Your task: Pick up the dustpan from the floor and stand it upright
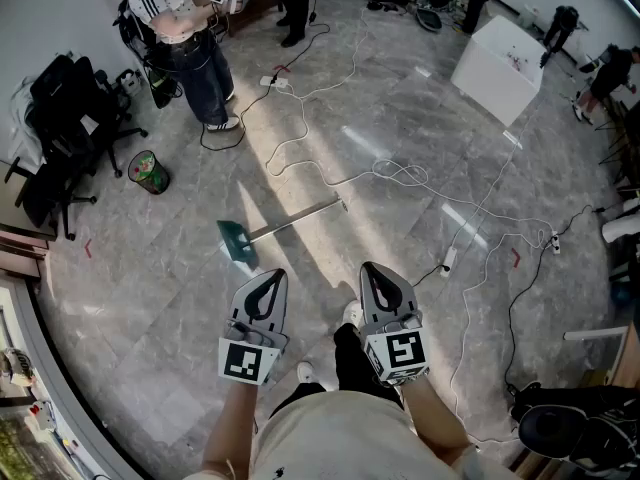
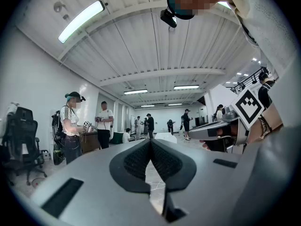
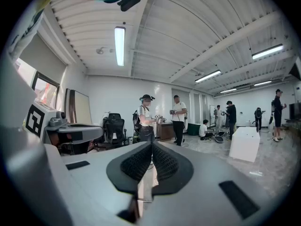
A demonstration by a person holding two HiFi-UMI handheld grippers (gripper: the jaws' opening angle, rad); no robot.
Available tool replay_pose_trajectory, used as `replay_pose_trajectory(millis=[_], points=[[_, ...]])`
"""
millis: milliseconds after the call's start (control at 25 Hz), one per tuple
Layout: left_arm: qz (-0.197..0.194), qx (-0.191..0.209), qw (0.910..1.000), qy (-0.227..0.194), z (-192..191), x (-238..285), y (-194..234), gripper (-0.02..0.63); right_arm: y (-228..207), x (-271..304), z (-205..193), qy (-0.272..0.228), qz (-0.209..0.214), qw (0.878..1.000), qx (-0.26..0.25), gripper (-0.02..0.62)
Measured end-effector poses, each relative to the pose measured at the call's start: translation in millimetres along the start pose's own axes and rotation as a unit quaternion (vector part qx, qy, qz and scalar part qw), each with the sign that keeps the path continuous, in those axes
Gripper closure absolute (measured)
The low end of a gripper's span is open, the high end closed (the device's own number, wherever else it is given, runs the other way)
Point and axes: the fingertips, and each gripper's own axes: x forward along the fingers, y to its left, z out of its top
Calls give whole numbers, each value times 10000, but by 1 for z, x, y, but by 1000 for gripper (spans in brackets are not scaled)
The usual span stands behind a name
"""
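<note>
A long-handled dustpan [image 1: 240, 240] lies flat on the grey stone floor [image 1: 140, 288]. Its teal pan is towards the wearer and its pale handle runs away to the right. Nothing touches it.

Just short of the pan, on the wearer's side, the left tongs [image 1: 272, 276] point forward with their tips pressed together and nothing between them. The left gripper view shows the dark pads [image 2: 134, 161] meeting along one seam. The right tongs [image 1: 372, 272] sit beside them, a little right of the pan, likewise closed on nothing. Both are held close to the body, which reads as an approach stance. The pick-up has not begun, and either pair would need to spread before taking the handle.

Beyond the handle's far end, loose white cables [image 1: 400, 175] loop across the floor and could snag a lift. Left of the dustpan stands a small green bin [image 1: 148, 171], with black office chairs [image 1: 60, 118] further left. A person [image 1: 185, 43] stands well beyond the dustpan, to its left.
</note>
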Motion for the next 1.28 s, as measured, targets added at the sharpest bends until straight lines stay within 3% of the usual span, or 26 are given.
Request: replay_pose_trajectory(millis=[240,480,560,640,680,840,920,1000,1080,1160,1280], points=[[75,84,9999,-118,-6,117,4,595,-89,82,18,-101,166,9988,-444,577],[-126,227,9996,-55,-15,217,1,595,-166,142,24,-58,163,9994,-290,577],[-443,690,9964,220,-30,240,6,595,-179,159,15,52,106,9997,-199,577],[-873,1421,9843,579,-47,266,18,595,-193,183,6,260,19,9994,-208,577],[-1002,1530,9810,652,-54,283,28,595,-201,198,2,361,-47,9992,-190,577],[-1330,1322,9786,848,-91,358,64,595,-240,254,-13,541,-435,9975,131,577],[-1521,1107,9735,1300,-129,381,69,595,-259,264,-32,651,-665,9952,291,577],[-1736,979,9579,2065,-184,398,70,595,-276,275,-55,715,-794,9938,315,577],[-1952,1123,9348,2745,-246,419,76,595,-292,295,-78,611,-908,9932,409,578],[-2109,1491,9145,3113,-304,449,85,595,-305,323,-102,400,-1012,9924,575,577],[-2312,1836,8868,3555,-394,484,94,595,-316,358,-174,586,-940,9902,845,577]])
